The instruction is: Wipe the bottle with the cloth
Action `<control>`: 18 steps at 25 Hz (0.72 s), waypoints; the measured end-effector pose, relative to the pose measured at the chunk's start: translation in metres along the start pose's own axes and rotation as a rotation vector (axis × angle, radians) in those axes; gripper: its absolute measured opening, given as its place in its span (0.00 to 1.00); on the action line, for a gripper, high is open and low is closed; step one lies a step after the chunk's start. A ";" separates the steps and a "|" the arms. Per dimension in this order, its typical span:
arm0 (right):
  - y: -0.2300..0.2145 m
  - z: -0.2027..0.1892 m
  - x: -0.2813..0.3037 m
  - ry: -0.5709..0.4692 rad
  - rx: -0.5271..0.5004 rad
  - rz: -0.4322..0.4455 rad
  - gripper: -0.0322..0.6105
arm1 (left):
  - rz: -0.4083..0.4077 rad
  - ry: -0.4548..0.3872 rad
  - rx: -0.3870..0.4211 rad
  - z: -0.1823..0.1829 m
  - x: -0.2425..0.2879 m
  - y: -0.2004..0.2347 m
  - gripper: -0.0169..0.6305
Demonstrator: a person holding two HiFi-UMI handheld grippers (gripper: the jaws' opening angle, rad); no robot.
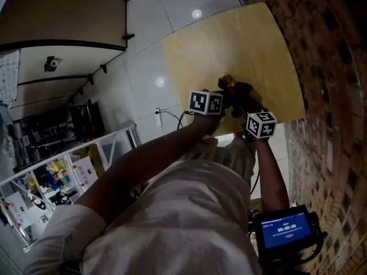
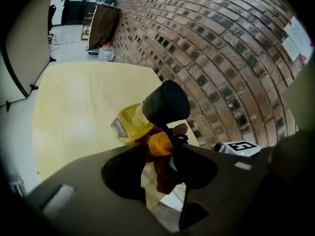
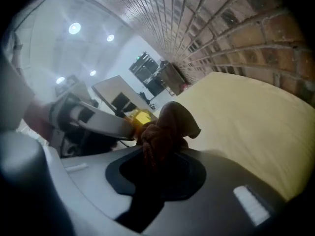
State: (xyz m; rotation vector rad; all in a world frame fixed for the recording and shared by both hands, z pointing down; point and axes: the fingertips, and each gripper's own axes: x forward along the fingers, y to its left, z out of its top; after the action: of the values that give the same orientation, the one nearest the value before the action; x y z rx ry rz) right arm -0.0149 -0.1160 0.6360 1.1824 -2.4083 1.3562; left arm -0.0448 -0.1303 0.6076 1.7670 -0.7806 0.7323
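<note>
Shelf (image 1: 57,176) with boxes far left. Yellow table (image 1: 229,44) ahead. Brick wall (image 1: 327,67) along table's right edge. Blue-lit screen (image 1: 285,229) at lower right.

Bottle (image 2: 130,122): yellow liquid inside, orange cap (image 2: 158,142), over table's near part.

Left gripper (image 2: 162,150): jaws half apart, clamped on bottle at cap end.

Right gripper (image 3: 155,149): jaws close together, pinching bunched brown cloth (image 3: 167,124). Cloth just beside bottle's cap end.
</note>
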 end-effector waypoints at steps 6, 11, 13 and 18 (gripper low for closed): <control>-0.056 -0.037 0.028 0.146 0.083 -0.194 0.15 | 0.012 -0.020 0.014 0.002 0.004 0.000 0.32; -0.069 -0.039 0.034 0.240 0.108 -0.222 0.15 | 0.011 -0.034 0.049 0.005 0.003 0.002 0.32; -0.068 -0.030 0.023 0.200 0.095 -0.218 0.15 | -0.008 -0.026 0.081 0.004 0.002 0.004 0.36; -0.064 -0.014 -0.032 0.072 0.046 -0.205 0.15 | -0.005 0.012 0.291 0.003 -0.004 0.005 0.47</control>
State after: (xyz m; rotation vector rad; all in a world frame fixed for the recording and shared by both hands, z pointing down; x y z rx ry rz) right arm 0.0479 -0.1054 0.6723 1.3263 -2.1508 1.3717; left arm -0.0510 -0.1342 0.6060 2.0213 -0.6865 0.8877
